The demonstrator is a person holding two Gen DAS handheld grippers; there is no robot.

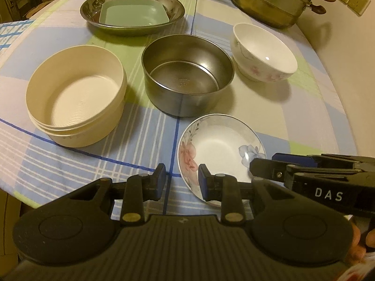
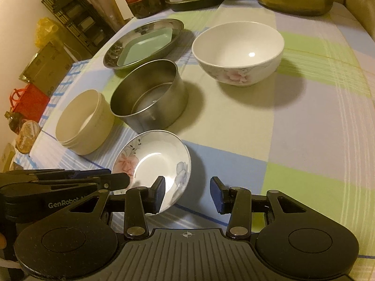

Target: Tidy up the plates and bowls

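Both tongs, the left tongs (image 1: pixel 181 180) and right tongs (image 2: pixel 187 193), gaped wide beside the near floral saucer (image 1: pixel 220 140), apparently poised to stack it.

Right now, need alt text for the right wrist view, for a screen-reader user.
The open right gripper hovers over a checked tablecloth, its left finger over the near rim of a small floral saucer. Beyond sit a steel tin, a cream tub and a white floral bowl.
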